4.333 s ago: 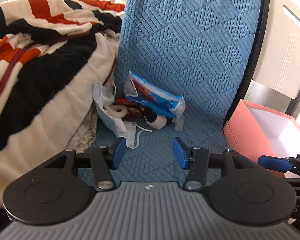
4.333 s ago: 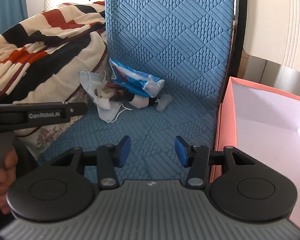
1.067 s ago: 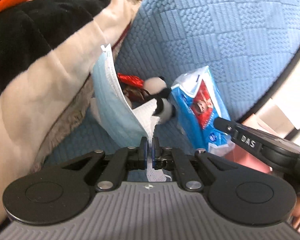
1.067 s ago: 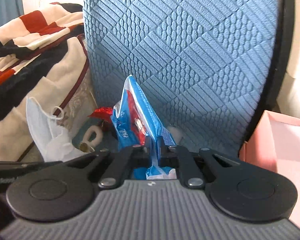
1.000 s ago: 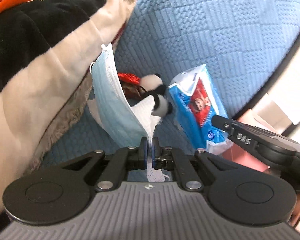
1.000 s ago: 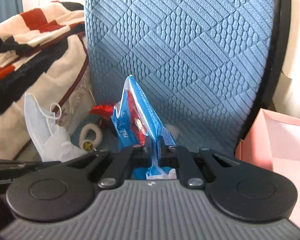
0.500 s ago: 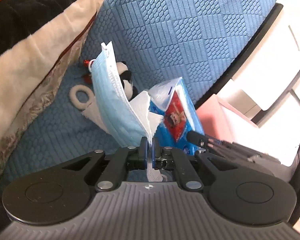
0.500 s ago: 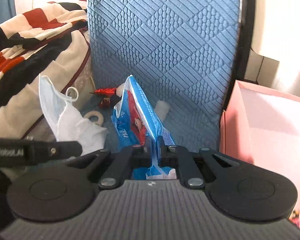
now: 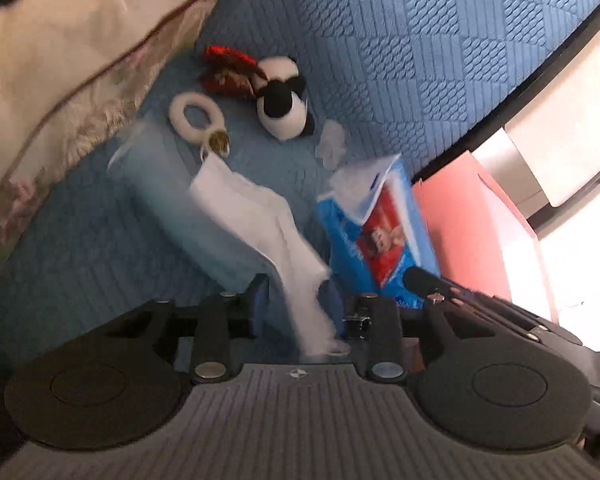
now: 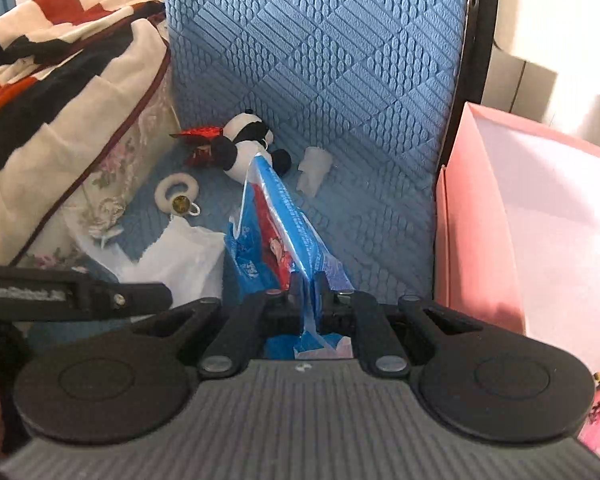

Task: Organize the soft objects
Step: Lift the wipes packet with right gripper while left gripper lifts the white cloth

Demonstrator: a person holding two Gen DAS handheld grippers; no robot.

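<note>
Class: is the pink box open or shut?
Open: the pink box has no lid on, and its pale inside walls show.

Left tool (image 10: 76,294) arm, seen in right wrist view: white lettering, blurred, reads roughly "GenRobot.AI". Blue tissue pack (image 10: 276,236): white print along side and small markings on face, too small and smeared to read. Same pack in left wrist view: print illegible. No other legible text.
</note>
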